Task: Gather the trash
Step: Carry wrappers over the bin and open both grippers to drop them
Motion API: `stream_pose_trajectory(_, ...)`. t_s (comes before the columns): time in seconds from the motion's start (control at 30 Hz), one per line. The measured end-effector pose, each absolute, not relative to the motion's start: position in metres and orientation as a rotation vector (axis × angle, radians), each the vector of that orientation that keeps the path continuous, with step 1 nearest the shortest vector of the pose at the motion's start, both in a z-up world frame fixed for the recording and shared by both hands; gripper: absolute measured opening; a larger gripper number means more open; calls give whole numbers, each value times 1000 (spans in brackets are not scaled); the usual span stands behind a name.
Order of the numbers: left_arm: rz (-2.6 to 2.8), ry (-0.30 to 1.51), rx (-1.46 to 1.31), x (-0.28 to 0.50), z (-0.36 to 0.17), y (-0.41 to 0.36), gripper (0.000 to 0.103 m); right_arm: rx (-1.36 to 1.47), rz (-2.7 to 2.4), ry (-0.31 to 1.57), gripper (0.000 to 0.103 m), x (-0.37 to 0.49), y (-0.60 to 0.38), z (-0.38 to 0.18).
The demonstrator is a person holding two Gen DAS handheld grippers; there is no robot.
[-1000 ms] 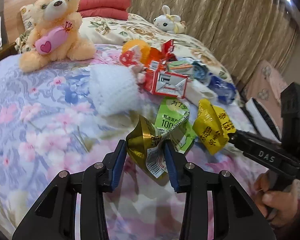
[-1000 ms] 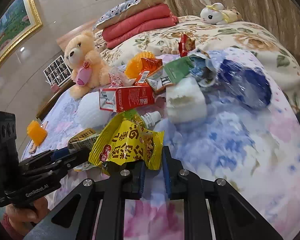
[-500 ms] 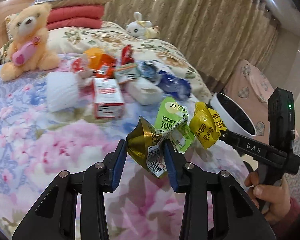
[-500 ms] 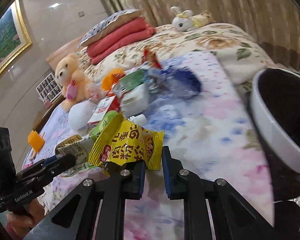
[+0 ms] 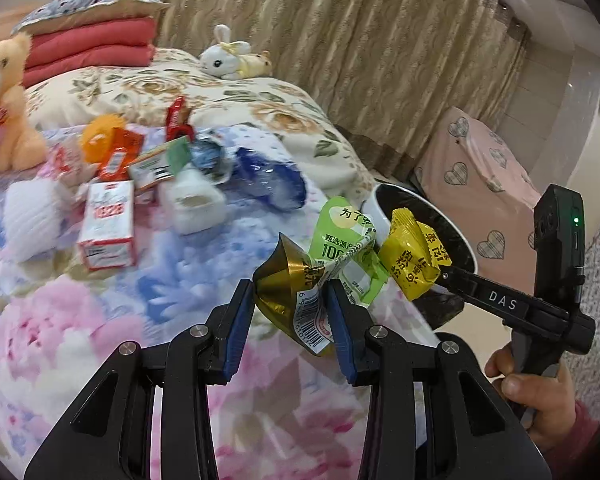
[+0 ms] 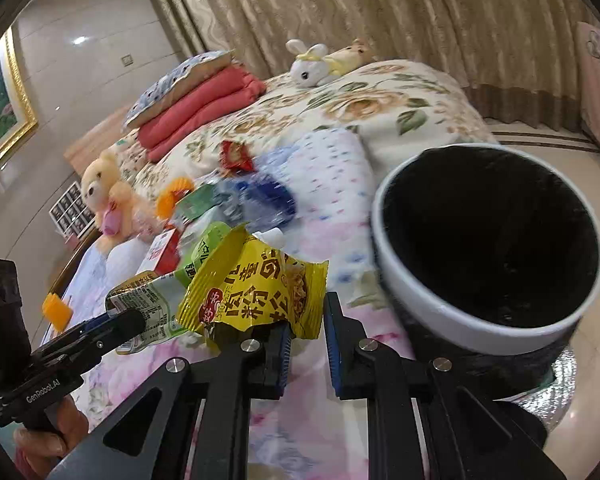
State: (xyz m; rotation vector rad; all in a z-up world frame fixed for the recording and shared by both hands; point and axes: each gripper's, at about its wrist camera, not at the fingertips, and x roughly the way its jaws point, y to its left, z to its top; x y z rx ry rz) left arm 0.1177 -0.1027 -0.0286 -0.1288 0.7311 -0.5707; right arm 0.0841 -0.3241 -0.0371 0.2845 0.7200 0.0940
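Blurred bed litter [image 5: 148,184]; bin [image 5: 466,248] behind wrappers [image 5: 412,260]

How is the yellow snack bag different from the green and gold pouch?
The yellow snack bag is plain yellow; the green and gold pouch is two-coloured and twisted. The right gripper holds the bag, the left gripper the pouch. Both look empty and crumpled, near the bin.
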Motion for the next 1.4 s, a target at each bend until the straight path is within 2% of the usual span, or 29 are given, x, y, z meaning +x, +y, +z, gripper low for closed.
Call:
stream_pose_trajectory(0.9, -718, 743, -52, 154, -15, -231, 35, 366, -82, 707, 15, 81, -433, -28)
stream_pose_trajectory(1.4, -719, 787, -24, 165, -24, -261, 36, 376, -98, 735, 14, 88, -455, -37)
